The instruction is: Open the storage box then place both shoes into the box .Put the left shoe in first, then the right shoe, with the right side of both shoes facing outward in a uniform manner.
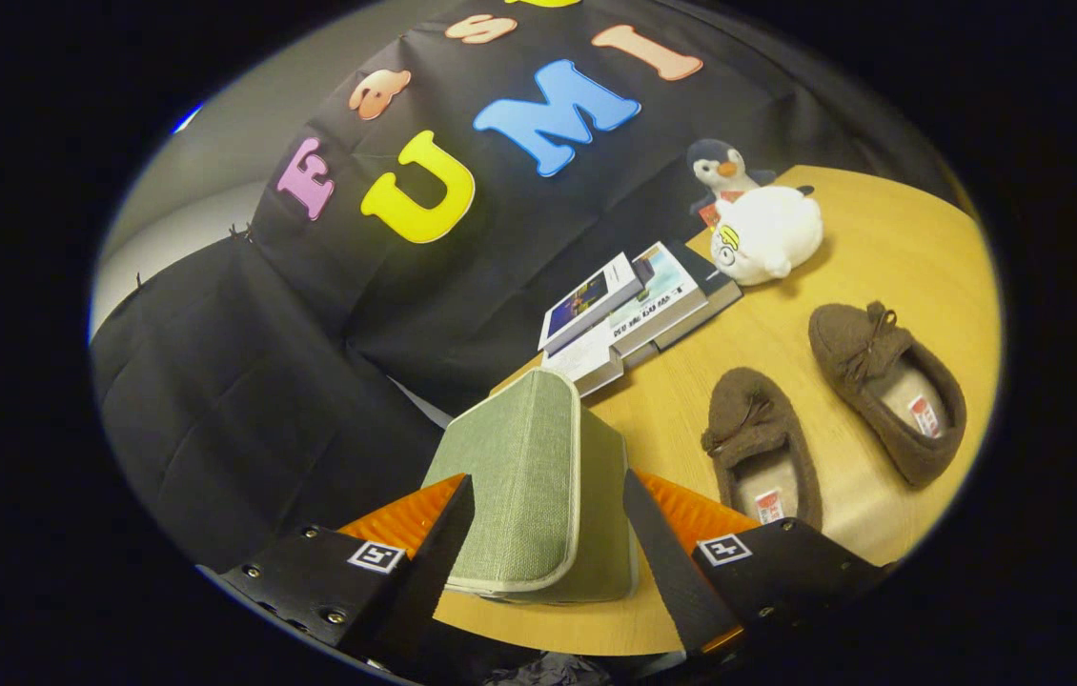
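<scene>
The gripper (548,534) is sitting nearest the camera, its two fingers spread apart on either side of the storage box (524,476), and neither finger is plainly pressing on the fabric; a sliver of gap is showing at each side, so the claw is reading as open around the box rather than clamped on it. The green cloth box is resting on the wooden table (882,248) at its near-left corner, with its lid looking closed and its rounded front edge lying between the fingers. Whether the fingertips are touching the lid edge is hard to tell.

Moving rightward, a stack of books (634,310) is lying just beyond the box, and further back a white plush toy (767,233) is leaning against a penguin toy (721,170). To the right of the box, two brown slippers are lying side by side, apart from each other: the nearer shoe (760,448) just beside the right finger, the farther shoe (886,386) beyond it.

The likely risks: the soft lid could be slipping from a shallow pinch, the light box could be sliding off the table corner as the lid is being lifted, and the shoes, looking alike, could be getting picked in the wrong order
</scene>
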Motion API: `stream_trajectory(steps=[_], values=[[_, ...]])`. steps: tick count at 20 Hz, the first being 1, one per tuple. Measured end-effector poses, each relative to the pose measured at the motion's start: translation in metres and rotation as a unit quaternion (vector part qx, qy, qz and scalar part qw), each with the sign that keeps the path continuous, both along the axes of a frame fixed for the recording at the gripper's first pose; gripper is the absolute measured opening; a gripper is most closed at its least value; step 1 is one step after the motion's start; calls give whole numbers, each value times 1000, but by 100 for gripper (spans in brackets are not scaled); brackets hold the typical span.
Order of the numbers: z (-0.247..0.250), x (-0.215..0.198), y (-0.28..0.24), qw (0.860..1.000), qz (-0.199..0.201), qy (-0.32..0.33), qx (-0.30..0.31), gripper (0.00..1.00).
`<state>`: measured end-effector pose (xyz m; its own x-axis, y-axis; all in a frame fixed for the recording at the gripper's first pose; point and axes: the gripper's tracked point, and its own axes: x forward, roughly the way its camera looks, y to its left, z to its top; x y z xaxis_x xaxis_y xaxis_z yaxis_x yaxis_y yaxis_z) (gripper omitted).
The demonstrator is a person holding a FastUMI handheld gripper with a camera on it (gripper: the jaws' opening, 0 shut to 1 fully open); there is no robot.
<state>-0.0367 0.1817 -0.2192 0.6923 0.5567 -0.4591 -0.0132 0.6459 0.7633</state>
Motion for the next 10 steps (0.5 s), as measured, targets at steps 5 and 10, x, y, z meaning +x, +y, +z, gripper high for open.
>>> stream_trajectory(steps=[5,10], values=[[-16,-11,23,996,18,48,68,96],[-28,-15,37,988,19,93,124,96]])
